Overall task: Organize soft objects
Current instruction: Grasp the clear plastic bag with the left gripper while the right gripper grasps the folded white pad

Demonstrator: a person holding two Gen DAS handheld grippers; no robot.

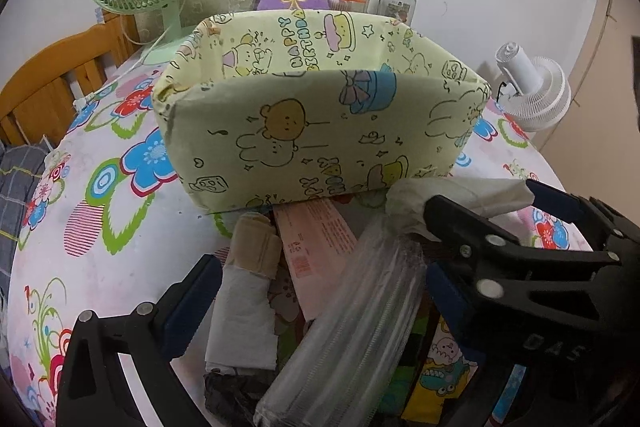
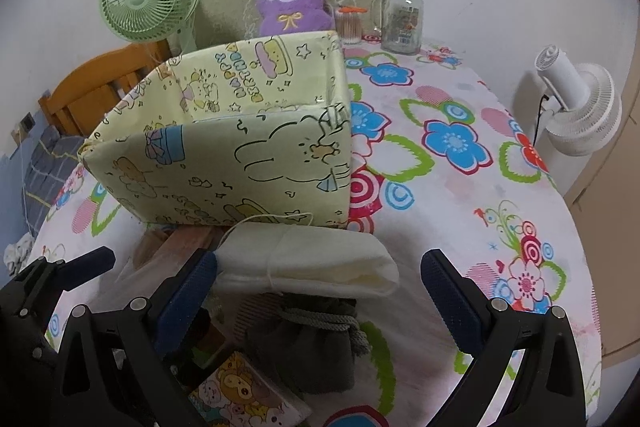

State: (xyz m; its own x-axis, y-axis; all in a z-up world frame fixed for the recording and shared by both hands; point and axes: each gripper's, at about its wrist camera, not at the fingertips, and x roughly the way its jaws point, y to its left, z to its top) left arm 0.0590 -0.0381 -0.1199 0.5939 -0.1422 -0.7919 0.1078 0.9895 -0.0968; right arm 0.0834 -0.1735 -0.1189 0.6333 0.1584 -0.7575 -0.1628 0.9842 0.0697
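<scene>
Floral-clothed table (image 2: 460,187) under fabric box (image 2: 240,163)

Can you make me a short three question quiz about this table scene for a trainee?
1. True or false: the yellow cartoon-print fabric box already holds soft items.
2. Which gripper has its fingers around the folded cream cloth pouch: left or right?
3. What stands left of the purple plush toy at the back?

Key:
1. False, none are visible inside.
2. The right gripper, fingers open.
3. A green desk fan.
</scene>
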